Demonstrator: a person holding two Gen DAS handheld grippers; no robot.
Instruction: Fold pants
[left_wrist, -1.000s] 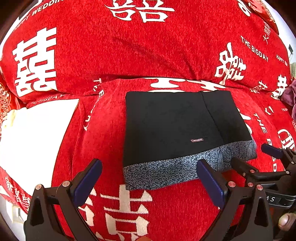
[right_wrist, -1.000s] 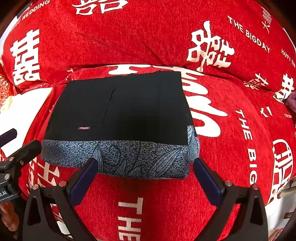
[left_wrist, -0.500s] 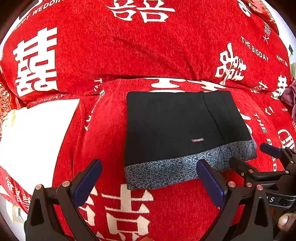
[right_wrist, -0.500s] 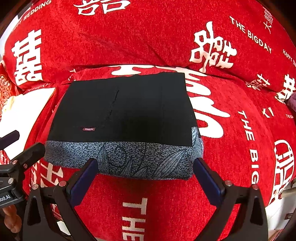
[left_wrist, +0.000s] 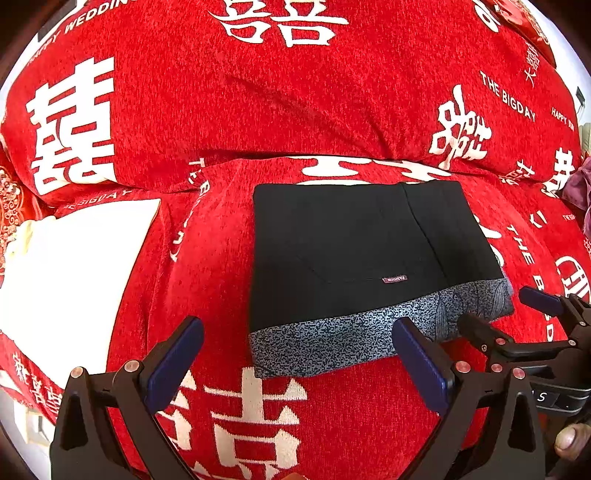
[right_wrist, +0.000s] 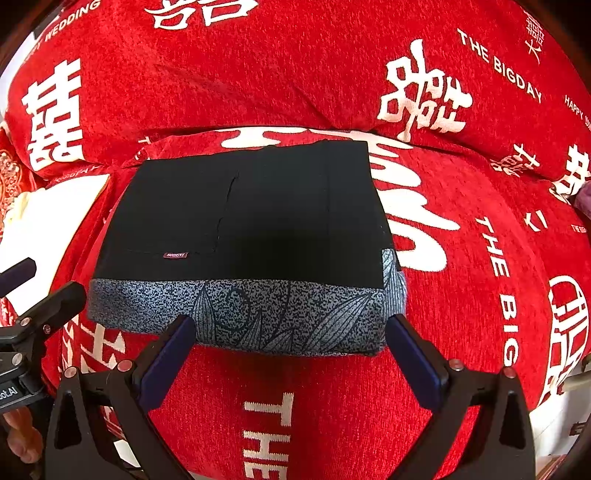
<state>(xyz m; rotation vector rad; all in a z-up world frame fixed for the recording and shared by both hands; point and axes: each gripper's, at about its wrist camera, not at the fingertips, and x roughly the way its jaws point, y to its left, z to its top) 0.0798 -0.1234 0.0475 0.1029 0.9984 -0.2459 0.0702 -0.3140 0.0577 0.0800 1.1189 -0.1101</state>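
Pants folded once-seen, one pair on red sofa cover, white cloth clearer in left view, left gripper and right gripper both released.

You are looking at a red cover printed with white words: "THE BIGDAY" is reading clearly at upper right in both views, "THE BIG" is running down the seat at right, and "WEDDING" is showing at upper left. "HAPPY" is appearing small at the far right edge. Large white Chinese double-happiness characters are repeating across it. A small maroon tag on the black pants is reading "FASHION", upside down. On the left gripper body, letters ending in "ot.AI" are showing, cut off.
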